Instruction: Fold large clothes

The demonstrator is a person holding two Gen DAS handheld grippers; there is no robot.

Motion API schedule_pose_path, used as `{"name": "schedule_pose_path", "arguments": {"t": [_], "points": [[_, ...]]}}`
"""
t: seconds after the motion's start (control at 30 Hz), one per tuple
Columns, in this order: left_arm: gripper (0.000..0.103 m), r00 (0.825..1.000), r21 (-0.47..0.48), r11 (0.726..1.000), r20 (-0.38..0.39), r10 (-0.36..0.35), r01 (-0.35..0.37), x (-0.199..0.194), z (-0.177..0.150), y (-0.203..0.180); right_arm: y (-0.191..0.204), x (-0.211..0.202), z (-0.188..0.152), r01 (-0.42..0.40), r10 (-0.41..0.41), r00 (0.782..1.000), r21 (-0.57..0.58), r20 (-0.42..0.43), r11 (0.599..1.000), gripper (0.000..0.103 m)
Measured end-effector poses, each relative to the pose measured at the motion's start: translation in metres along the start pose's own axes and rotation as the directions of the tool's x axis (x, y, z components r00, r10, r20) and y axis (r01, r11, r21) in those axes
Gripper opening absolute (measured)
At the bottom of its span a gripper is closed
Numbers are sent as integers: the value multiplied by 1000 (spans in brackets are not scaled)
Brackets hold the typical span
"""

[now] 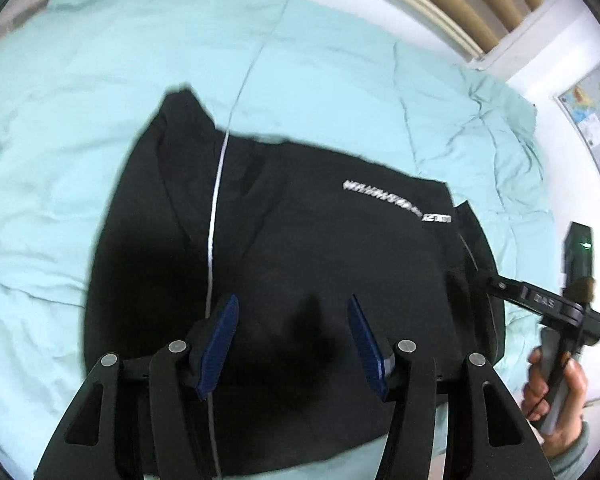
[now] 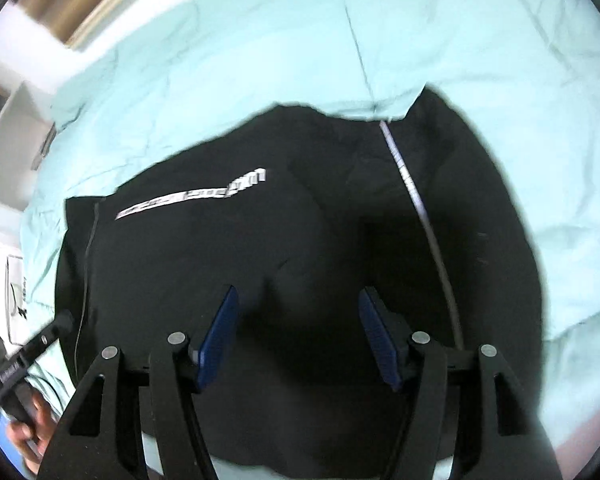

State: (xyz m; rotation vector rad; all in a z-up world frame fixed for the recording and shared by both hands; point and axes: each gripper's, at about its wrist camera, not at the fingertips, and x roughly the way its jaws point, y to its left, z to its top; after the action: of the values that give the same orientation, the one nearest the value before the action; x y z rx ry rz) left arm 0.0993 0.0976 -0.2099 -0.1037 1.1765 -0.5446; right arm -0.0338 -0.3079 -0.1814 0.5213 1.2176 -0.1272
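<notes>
the left tool (image 1: 292, 316) has its two blue pads (image 1: 220, 344) spread wide apart, nothing between them, its black linkage arms fanning out toward 5 and 7 o'clock in its own wrist view. the right tool (image 2: 298, 308) is likewise spread, blue pads (image 2: 220, 328) well apart and gripping nothing. in the left wrist view the right hand (image 1: 556, 396) shows at 4 o'clock, fingers wrapped around the grey handle, the tool body reaching toward 10 o'clock. in the right wrist view the left hand (image 2: 30, 428) sits at 8 o'clock, blurred, closed around its handle.
</notes>
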Motion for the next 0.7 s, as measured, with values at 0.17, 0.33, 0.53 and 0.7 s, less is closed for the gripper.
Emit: {"name": "schedule_pose_path", "arguments": {"t": [0.17, 0.33, 0.53, 0.7], "points": [[59, 995, 80, 994, 78, 63, -69, -48, -2, -31, 27, -66, -17, 67, -59, 992, -69, 112, 995, 75], [59, 978, 119, 981, 162, 134, -154, -86, -1, -68, 57, -123, -27, 95, -82, 966, -40, 245, 995, 83], [59, 948, 72, 959, 185, 259, -276, -114, -14, -99, 89, -166, -44, 191, -165, 913, -34, 372, 981, 89], [59, 944, 107, 946, 163, 286, -305, -117, -32, -119, 96, -180, -64, 263, -247, 891, 10, 382, 965, 90]]}}
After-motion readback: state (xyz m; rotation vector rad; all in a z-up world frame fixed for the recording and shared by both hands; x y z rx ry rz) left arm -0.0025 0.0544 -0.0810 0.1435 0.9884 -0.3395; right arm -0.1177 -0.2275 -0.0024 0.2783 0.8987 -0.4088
